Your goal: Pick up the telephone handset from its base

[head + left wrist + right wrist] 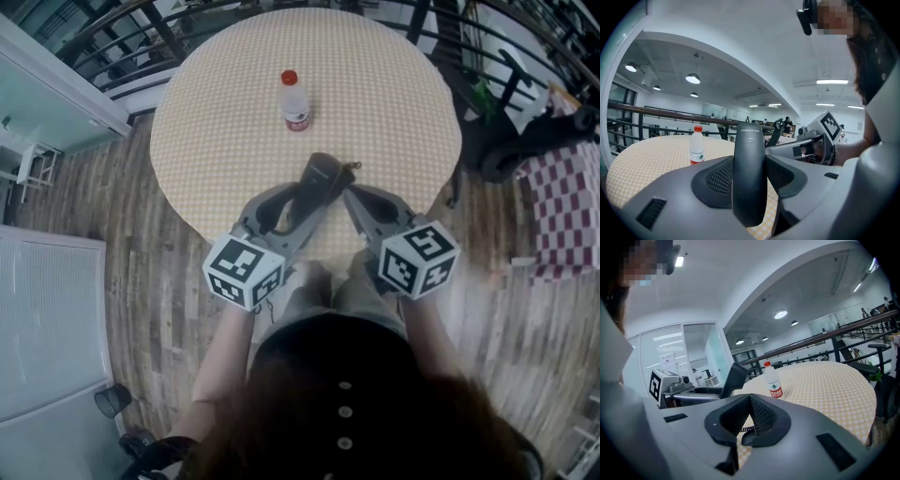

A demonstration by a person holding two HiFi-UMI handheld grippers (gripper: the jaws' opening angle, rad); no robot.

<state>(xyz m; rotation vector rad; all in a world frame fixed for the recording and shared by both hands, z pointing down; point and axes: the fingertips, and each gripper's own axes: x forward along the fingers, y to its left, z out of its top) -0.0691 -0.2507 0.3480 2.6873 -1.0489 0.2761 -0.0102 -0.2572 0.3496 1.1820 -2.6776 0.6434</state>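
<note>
The black telephone handset (pixel 322 176) is off any base; no base shows in any view. My left gripper (pixel 311 195) is shut on it near the table's front edge, and in the left gripper view the handset (pixel 749 173) stands upright between the pads. My right gripper (pixel 351 195) sits close beside it on the right, jaws closed together. In the right gripper view a thin coiled cord (pixel 742 429) shows at the bottom of the closed pads, which appear to pinch it. The handset (pixel 733 376) leans to the left there.
A water bottle (pixel 295 101) with a red cap stands upright on the round checkered table (pixel 394 103), beyond both grippers. Dark railings (pixel 141 28) ring the table's far side. A black chair (pixel 525 141) and a red checked cloth (pixel 562 202) are at the right.
</note>
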